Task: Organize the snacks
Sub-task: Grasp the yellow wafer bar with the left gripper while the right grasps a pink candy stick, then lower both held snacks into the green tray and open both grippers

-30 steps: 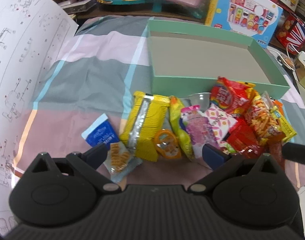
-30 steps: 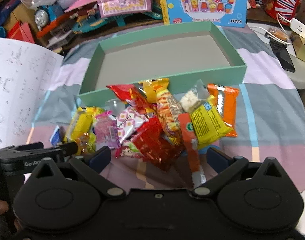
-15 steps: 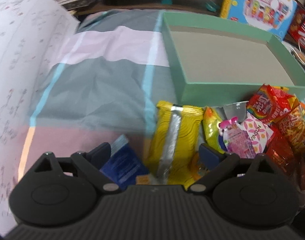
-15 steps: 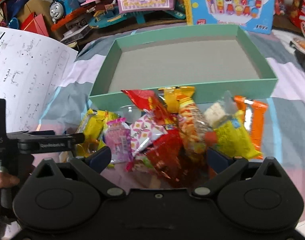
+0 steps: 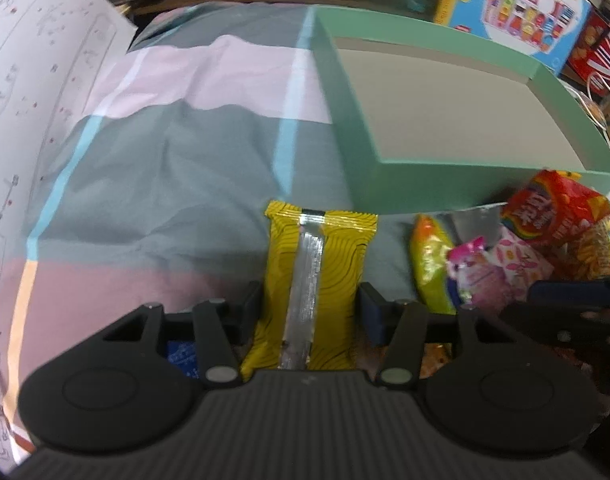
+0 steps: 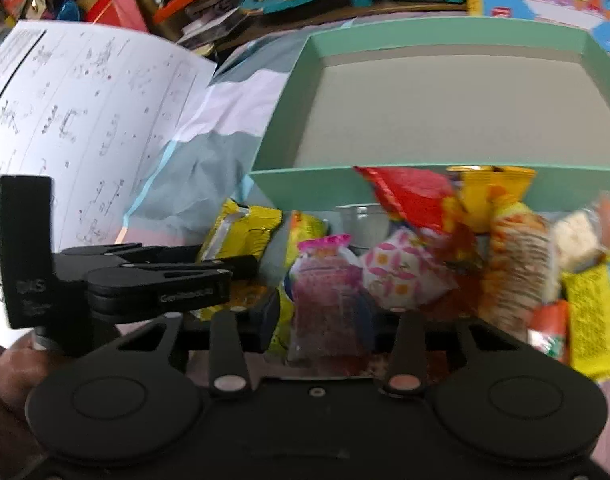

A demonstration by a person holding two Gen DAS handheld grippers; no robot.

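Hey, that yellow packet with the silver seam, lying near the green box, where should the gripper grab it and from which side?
Grip the yellow packet across its width, at mid-length, coming from above. It lies flat with its long axis toward the green box, so the two long edges are exposed; the left gripper already straddles them.

Yellow packet [image 5: 311,280] lower end hidden; right-side snacks [image 6: 517,256] blurred, maybe chips.

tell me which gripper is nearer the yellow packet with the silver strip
Left. The left gripper has the yellow packet between its fingers; the right gripper sits off to its side, over a pink packet.
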